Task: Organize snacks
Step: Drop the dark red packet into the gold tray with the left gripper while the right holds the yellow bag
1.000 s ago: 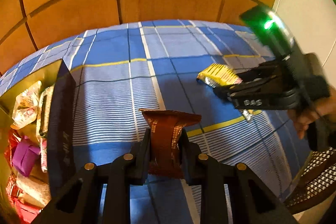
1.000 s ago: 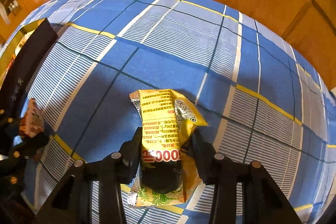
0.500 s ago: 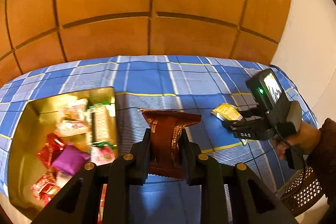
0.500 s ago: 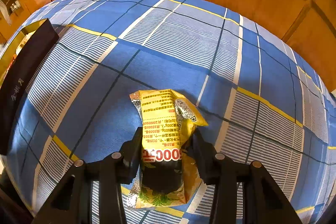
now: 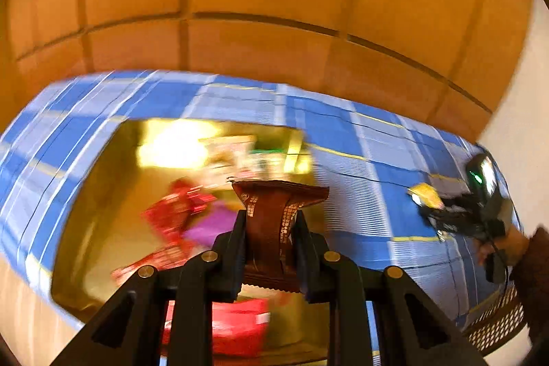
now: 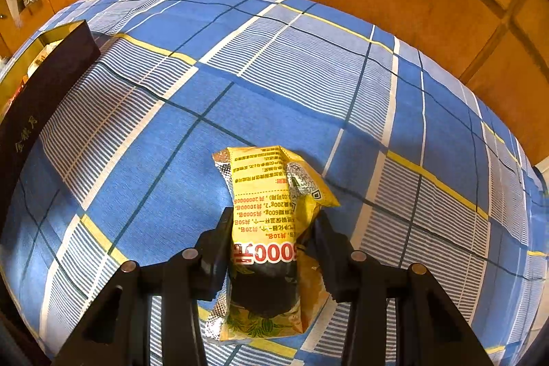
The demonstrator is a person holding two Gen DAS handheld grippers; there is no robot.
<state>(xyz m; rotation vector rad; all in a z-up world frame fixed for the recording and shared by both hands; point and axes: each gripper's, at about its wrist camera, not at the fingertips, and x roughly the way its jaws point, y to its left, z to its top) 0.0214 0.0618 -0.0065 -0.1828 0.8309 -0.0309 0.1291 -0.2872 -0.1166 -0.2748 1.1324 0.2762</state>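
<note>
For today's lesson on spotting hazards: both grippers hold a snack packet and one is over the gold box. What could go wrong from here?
1. The left gripper pinches the brown packet only at its lower part; the left wrist view is blurred by motion, so a fast swing might shake it loose outside the gold box.
2. The box already holds several snacks; a drop could land on top and slide.
3. The right gripper squeezes the yellow packet, possibly crushing its contents.

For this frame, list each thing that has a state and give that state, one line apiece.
left gripper: shut on the brown snack packet, held over the box.
brown snack packet: clamped upright between the jaws.
right gripper: shut on the yellow snack packet.
yellow snack packet: gripped, low over the blue checked cloth.
gold box: open, holding several blurred snacks.
</note>
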